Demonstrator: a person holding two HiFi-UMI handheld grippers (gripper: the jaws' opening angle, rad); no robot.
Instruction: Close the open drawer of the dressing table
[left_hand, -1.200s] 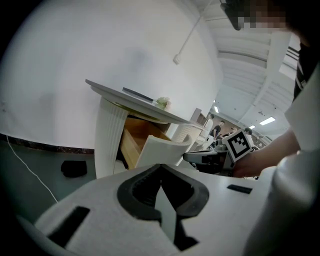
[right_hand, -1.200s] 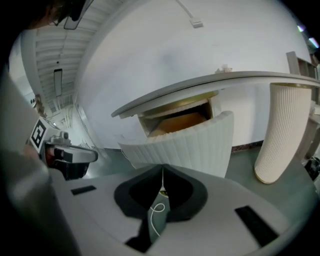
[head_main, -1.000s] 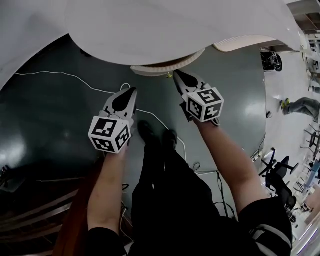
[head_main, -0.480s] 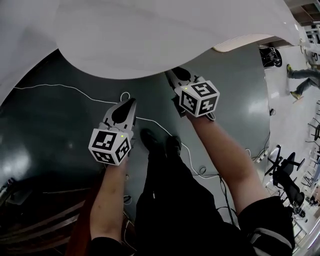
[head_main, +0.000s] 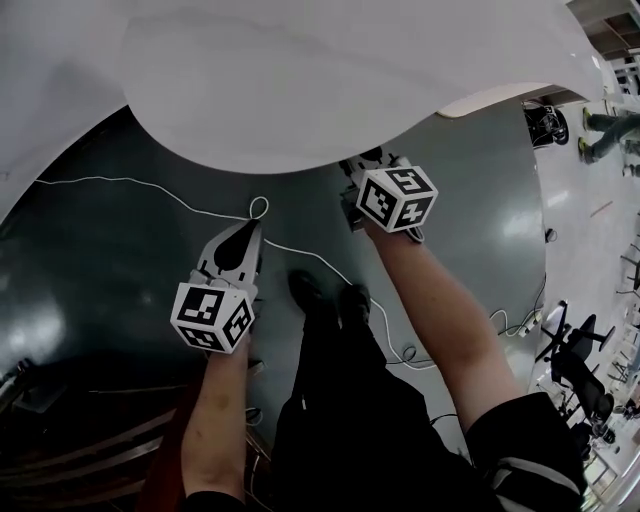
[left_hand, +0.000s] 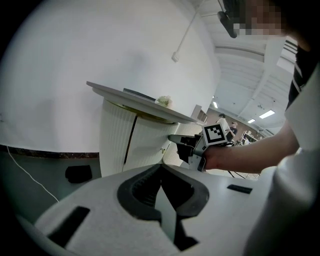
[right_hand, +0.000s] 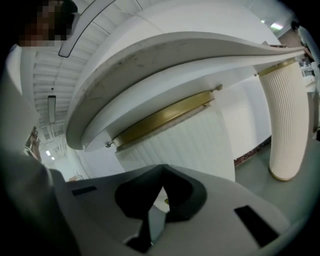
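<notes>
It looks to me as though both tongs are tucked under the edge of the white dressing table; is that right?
Not quite: only the right tongs are tucked under the edge of the white dressing table. The left tongs hang over the dark floor, apart from the table, as the head view shows.

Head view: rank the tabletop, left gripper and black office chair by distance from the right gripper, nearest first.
1. tabletop: directly above, overhanging the tips of the right gripper.
2. left gripper: to its left, lower in the frame.
3. black office chair: far right, out on the floor.
</notes>
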